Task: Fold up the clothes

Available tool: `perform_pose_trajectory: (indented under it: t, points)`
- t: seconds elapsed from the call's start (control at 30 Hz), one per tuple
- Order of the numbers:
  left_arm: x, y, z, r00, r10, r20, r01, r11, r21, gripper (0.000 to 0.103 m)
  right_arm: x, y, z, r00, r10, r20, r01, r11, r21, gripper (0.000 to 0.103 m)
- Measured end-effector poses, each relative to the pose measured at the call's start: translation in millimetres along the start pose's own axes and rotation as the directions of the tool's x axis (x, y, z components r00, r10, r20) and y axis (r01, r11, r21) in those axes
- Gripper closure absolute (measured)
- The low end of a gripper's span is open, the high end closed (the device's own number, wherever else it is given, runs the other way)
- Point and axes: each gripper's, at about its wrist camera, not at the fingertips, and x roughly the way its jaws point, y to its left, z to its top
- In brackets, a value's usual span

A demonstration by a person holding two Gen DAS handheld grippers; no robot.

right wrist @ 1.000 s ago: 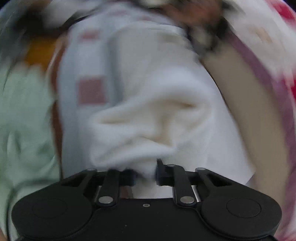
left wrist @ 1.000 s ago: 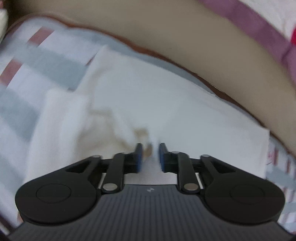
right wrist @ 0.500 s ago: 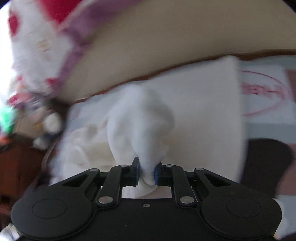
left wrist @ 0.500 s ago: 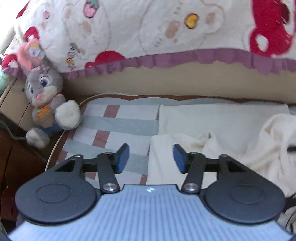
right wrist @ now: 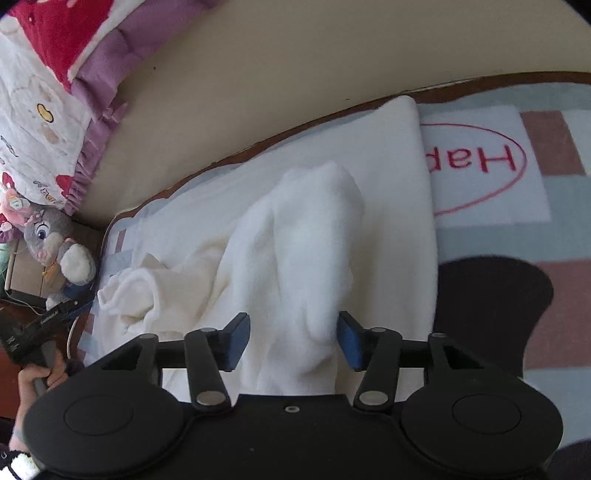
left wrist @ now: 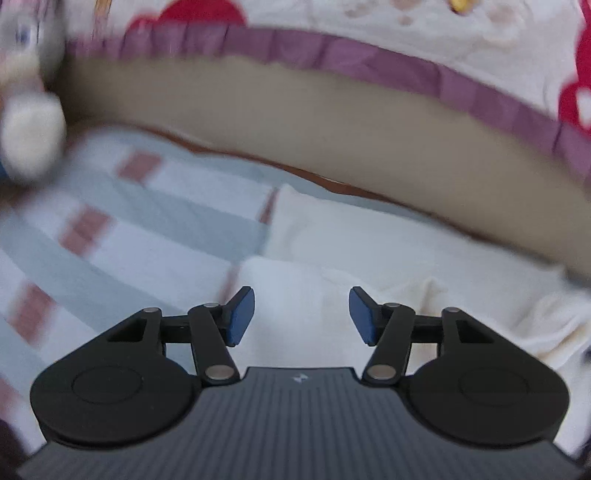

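We are finding the checked mat (right wrist: 517,229) lying as the largest item, striped in pale blue, white and dusty red, with a red oval of lettering on the patch just right of the garment in the right wrist view. Beyond the mat's far edge a tan upholstered side (left wrist: 332,147) is rising, and above that a cartoon-print blanket (left wrist: 369,33) with a purple frill is hanging. The white garment (right wrist: 325,206) is lying on the mat, its flat folded portion reaching the mat's far edge and a loose, bunched fold running back toward the near edge; a crumpled cuff is sitting at the garment's left. A dark seat-shaped object (right wrist: 491,306) is overlapping the mat just right of the garment. A grey plush rabbit (right wrist: 55,240) is sitting off the mat's left corner. The right gripper (right wrist: 291,339) is standing over the garment's near end; its jaws have just been opening, and the bunched fold is lying loose between them, brushing the right blue pad while the left pad stands apart from it. The left gripper (left wrist: 301,317) is standing parted over the garment's left edge with nothing between its pads; its view is blurring. A hand (right wrist: 40,376) is holding a gripper handle off the mat's near left corner.
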Motion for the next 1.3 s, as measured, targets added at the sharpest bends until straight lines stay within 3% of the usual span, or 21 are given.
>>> perform_pose_trajectory:
  t: [0.07,0.13,0.27,0.37,0.43,0.53,0.6,0.63,0.7,0.8,0.87,0.93,1.0,1.1,1.17,1.2,1.23,1.27,1.3]
  points:
    - [12.7,2.6,-5.2,0.999,-0.033,-0.013,0.034,0.999,0.022,0.045,-4.0,-0.8,-4.2,0.999,-0.011,0.03,0.011,1.0,-0.011,0.045]
    - [24.1,-6.3,-14.3,1.0,0.028,-0.012,-0.026,0.99,0.139,0.045,-6.9,-1.8,-6.1,0.997,-0.019,0.068,0.021,0.999,-0.028,0.045]
    - [40.1,-24.5,-32.5,0.994,0.106,0.0,-0.1,0.941,0.324,0.041,5.4,-8.3,5.2,0.993,-0.041,0.108,0.045,0.998,-0.041,0.045]
    - [41.0,-33.4,-42.1,0.991,0.129,0.039,-0.134,0.904,0.406,0.039,18.4,-17.3,13.1,0.994,0.014,0.107,-0.018,0.999,0.036,0.045]
    - [44.0,-30.5,-39.9,0.993,0.113,0.021,-0.113,0.92,0.376,0.038,26.3,-11.0,21.6,0.985,-0.016,0.17,0.015,1.0,0.008,0.045]
    - [52.0,-16.2,-30.6,0.999,0.031,-0.037,-0.021,0.969,0.244,0.037,42.1,19.3,26.1,0.972,-0.109,0.208,0.161,0.955,-0.249,0.045]
    - [56.6,-5.4,-27.3,0.996,-0.052,-0.071,0.063,0.986,0.153,0.042,50.5,22.6,22.5,0.975,-0.141,0.172,0.184,0.946,-0.268,0.045]
    - [57.4,-3.8,-28.0,0.995,-0.065,-0.08,0.076,0.987,0.142,0.06,51.9,18.0,22.9,0.978,-0.135,0.158,0.169,0.959,-0.229,0.045]
    - [56.3,-9.9,-30.5,0.995,-0.033,-0.089,0.049,0.983,0.176,0.075,52.7,6.8,26.9,0.986,-0.104,0.13,0.125,0.978,-0.164,0.045]
    - [52.9,-27.1,-35.6,0.996,0.026,-0.087,-0.003,0.966,0.257,0.078,55.1,-5.6,27.1,0.993,-0.081,0.083,0.091,0.988,-0.128,0.039]
    - [52.6,-36.7,-40.0,0.995,0.084,-0.058,-0.062,0.948,0.312,0.07,52.9,-2.9,28.4,0.993,-0.1,0.063,0.108,0.986,-0.131,0.037]
    - [52.7,-39.7,-44.3,0.989,0.145,-0.022,-0.13,0.933,0.337,0.042,51.8,1.3,26.8,0.993,-0.117,0.031,0.12,0.984,-0.132,0.037]
    - [51.8,-37.1,-44.1,0.986,0.168,-0.013,-0.154,0.932,0.328,0.039,46.0,2.5,19.5,0.995,-0.102,0.004,0.102,0.986,-0.132,0.037]
    - [53.8,-17.5,-36.9,0.995,0.076,-0.072,-0.061,0.979,0.195,0.039,45.0,-0.6,16.0,0.999,-0.047,-0.014,0.045,0.992,-0.121,0.037]
    - [55.6,-8.9,-35.1,0.996,0.014,-0.086,0.0,0.987,0.158,0.062,52.9,-4.9,21.6,0.999,-0.049,-0.004,0.049,0.996,-0.076,0.036]
    - [55.0,-9.6,-35.1,0.996,-0.004,-0.084,0.019,0.985,0.171,0.09,56.2,-7.6,23.5,0.999,-0.03,0.015,0.031,0.998,-0.048,0.036]
    - [52.3,-14.9,-35.8,0.998,0.0,-0.07,0.015,0.978,0.21,0.094,57.1,-6.7,22.4,0.999,-0.013,0.044,0.016,0.998,-0.055,0.049]
    - [46.9,-23.3,-37.9,0.999,0.013,-0.04,-0.002,0.965,0.263,0.096,57.8,-5.8,21.3,0.997,0.004,0.072,0.001,0.998,-0.064,0.079]
    - [39.9,-33.3,-40.9,1.0,0.024,0.0,-0.023,0.946,0.322,0.097,55.1,-0.3,19.3,0.995,0.017,0.094,-0.008,0.995,-0.099,0.081]
